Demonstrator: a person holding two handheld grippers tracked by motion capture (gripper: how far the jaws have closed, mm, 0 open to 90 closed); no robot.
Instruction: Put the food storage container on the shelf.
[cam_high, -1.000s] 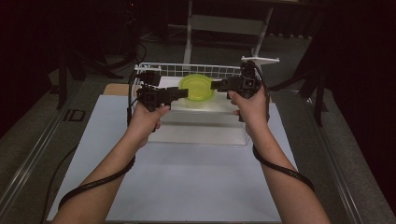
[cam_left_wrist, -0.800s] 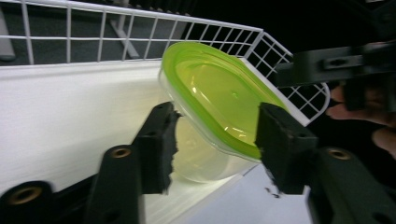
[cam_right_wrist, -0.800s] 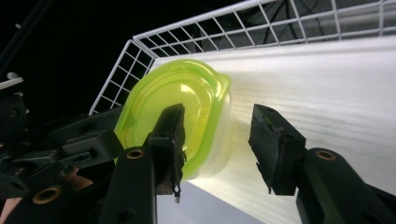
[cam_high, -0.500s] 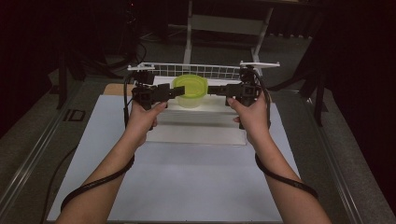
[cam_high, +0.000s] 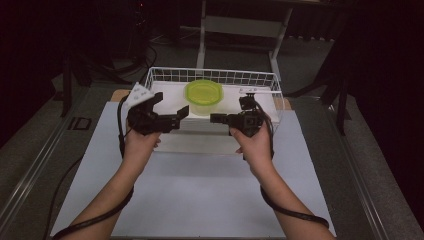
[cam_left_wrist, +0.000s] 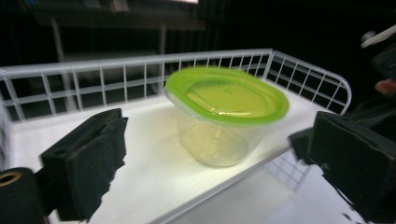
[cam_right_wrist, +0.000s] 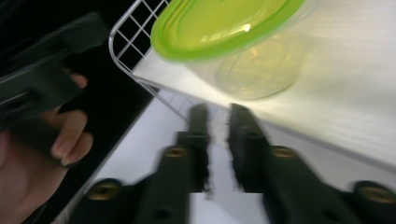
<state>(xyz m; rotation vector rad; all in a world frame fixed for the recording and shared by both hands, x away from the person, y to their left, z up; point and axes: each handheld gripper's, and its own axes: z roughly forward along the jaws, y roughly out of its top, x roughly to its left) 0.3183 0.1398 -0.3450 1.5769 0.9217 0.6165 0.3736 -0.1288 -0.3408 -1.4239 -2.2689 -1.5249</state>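
A: Where is the container (cam_high: 203, 96) found relative to the two grippers?

B: It is seen standing upright on the white floor of the wire basket (cam_high: 165, 75), lid on top, just beyond and between both grippers. In the left gripper view it is framed between the jaws, farther in, and no contact is made. No long axis is offered by the tub; its lid is only slightly oval, so it can be approached from either side.

A: Which gripper is judged nearer?

B: Little difference can be told. The left gripper (cam_high: 169, 111) is pointed in from the left, the right gripper (cam_high: 212, 118) from the right, both held at the basket's near edge.

A: How are the jaws set?

B: The left jaws have just been opening and are spread wide, with nothing between the pads. The right jaws have just been closing and are drawn nearly together, empty; only a thin slit is left in the right gripper view.

A: And the coming move?

B: A forward reach by the left gripper is judged likeliest.
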